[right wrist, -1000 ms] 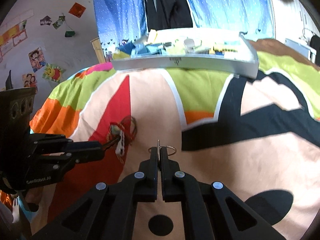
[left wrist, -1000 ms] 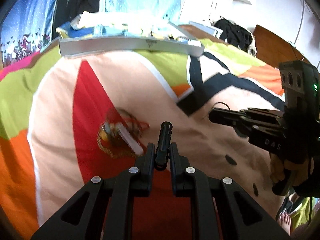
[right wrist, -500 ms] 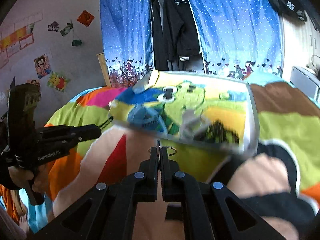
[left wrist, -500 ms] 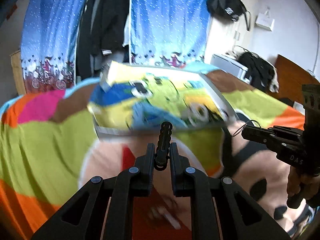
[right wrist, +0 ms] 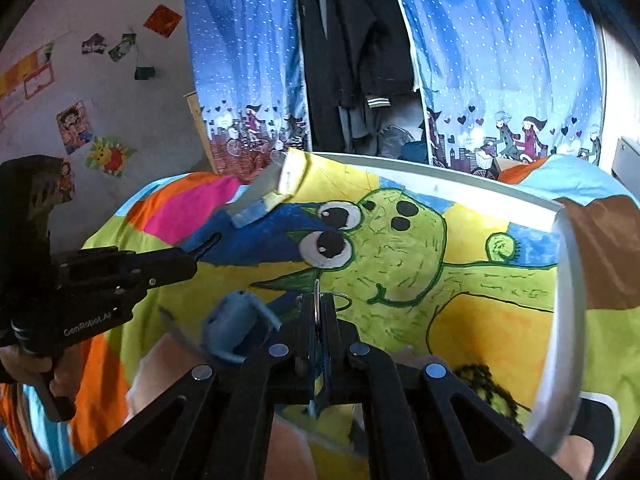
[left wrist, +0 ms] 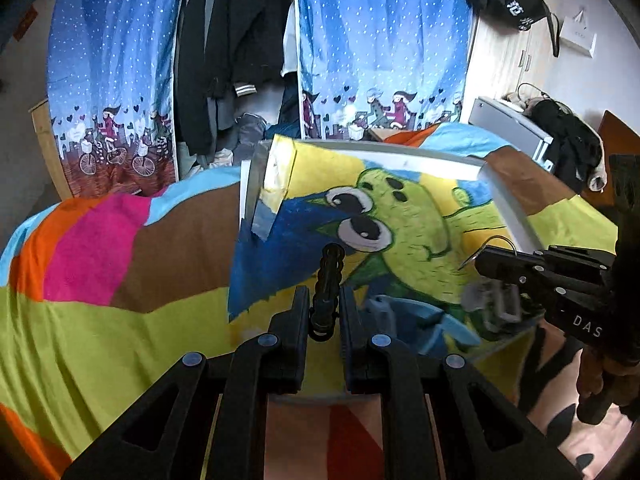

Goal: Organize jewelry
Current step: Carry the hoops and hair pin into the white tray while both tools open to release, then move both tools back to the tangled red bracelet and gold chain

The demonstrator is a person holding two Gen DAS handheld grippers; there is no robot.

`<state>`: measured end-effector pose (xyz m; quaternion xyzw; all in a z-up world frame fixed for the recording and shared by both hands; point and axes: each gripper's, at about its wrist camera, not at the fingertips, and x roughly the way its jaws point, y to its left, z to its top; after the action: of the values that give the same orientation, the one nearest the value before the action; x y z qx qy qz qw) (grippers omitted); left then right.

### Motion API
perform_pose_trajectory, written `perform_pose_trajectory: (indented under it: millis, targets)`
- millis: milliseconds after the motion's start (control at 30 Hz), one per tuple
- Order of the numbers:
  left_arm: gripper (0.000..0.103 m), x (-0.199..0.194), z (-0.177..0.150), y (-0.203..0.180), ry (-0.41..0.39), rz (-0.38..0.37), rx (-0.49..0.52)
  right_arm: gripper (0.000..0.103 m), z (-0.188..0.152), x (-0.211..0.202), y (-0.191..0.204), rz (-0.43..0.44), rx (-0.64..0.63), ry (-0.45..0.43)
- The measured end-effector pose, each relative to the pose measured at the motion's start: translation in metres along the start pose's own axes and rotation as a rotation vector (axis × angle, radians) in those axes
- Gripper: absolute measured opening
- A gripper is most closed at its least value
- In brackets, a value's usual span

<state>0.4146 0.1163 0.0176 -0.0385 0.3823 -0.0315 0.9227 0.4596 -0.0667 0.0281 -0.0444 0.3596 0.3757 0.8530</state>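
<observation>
One bedspread (left wrist: 100, 288) in blocks of green, pink, brown and orange covers the bed and carries everything else. Two blue dotted curtains (left wrist: 376, 40) hang behind it, with dark clothes (left wrist: 236, 40) between them. One shallow white-rimmed tray (right wrist: 560, 300) lies on the bedspread; its floor is a cartoon drawing (right wrist: 392, 248) of a green creature with two large eyes. Inside the tray, counted from the near edge: one blue clip (right wrist: 236, 320) at the left, one grey clip (left wrist: 496, 304) at the right in the left wrist view, and one dark curly item (right wrist: 492, 392) near the right rim, too blurred to identify. Two grippers are present, each held in a hand. The left gripper (left wrist: 325, 312) is pinched on one black ribbed hair clip (left wrist: 328, 280), which stands upright between the jaws above the near edge of the tray. The right gripper (right wrist: 318, 312) is pressed together on one thin wire hoop (right wrist: 340, 300), which projects from the tips over the drawing. One hand (right wrist: 36, 372) shows at the lower left in the right wrist view, gripping the left gripper's handle.
</observation>
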Motion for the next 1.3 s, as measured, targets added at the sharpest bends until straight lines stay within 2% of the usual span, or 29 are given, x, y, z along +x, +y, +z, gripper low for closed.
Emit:
perform_pose_trajectory:
  millis: [200,333,500,600,633,700,767,800,833,900,933,1033,1067,1200,1267,1300]
  targets:
    - [0.011,0.03,-0.016,0.018,0.032,-0.045,-0.058,0.003,-0.012,0.019,-0.011,-0.049,0.036,-0.006]
    - [0.012,0.034,-0.019,0.027,0.025,-0.067,-0.103,0.003,-0.014,0.02,-0.004,-0.082,-0.002,-0.018]
    - [0.012,0.028,-0.019,0.019,0.028,-0.057,-0.073,0.003,-0.017,0.021,0.002,-0.103,-0.026,-0.007]
    - [0.013,0.026,-0.019,0.024,0.034,-0.075,-0.117,0.003,-0.016,0.021,0.001,-0.107,-0.011,0.0]
    - [0.016,0.023,-0.019,0.026,0.03,-0.076,-0.139,0.004,-0.016,0.02,0.001,-0.109,-0.008,0.004]
    - [0.023,0.018,-0.017,0.032,0.021,-0.086,-0.174,0.012,-0.017,0.018,0.0,-0.116,-0.007,0.003]
    - [0.025,0.01,-0.015,0.032,0.013,-0.086,-0.177,0.024,-0.017,0.013,0.0,-0.123,-0.005,-0.006]
    - [0.03,0.006,-0.015,0.03,0.005,-0.078,-0.172,0.026,-0.017,0.01,0.0,-0.124,-0.003,-0.012]
    - [0.04,0.001,-0.014,0.028,-0.004,-0.071,-0.169,0.029,-0.017,0.006,0.0,-0.126,0.0,-0.017]
    - [0.054,-0.008,-0.014,0.025,-0.03,-0.057,-0.181,0.029,-0.017,-0.001,0.0,-0.137,0.006,-0.022]
    - [0.06,-0.013,-0.015,0.024,-0.045,-0.066,-0.194,0.033,-0.018,-0.006,0.001,-0.141,0.01,-0.028]
    - [0.075,-0.028,-0.016,0.023,-0.081,-0.013,-0.225,0.058,-0.02,-0.027,0.002,-0.168,0.016,-0.064]
    - [0.076,-0.032,-0.017,0.023,-0.089,-0.002,-0.234,0.064,-0.021,-0.035,0.003,-0.172,0.015,-0.081]
    - [0.08,-0.056,-0.024,0.025,-0.119,0.032,-0.269,0.077,-0.025,-0.063,0.006,-0.168,0.028,-0.125]
    - [0.092,-0.072,-0.032,0.023,-0.151,0.052,-0.282,0.09,-0.031,-0.079,0.012,-0.159,0.027,-0.148]
    - [0.098,-0.078,-0.035,0.023,-0.164,0.064,-0.285,0.092,-0.032,-0.084,0.015,-0.159,0.023,-0.155]
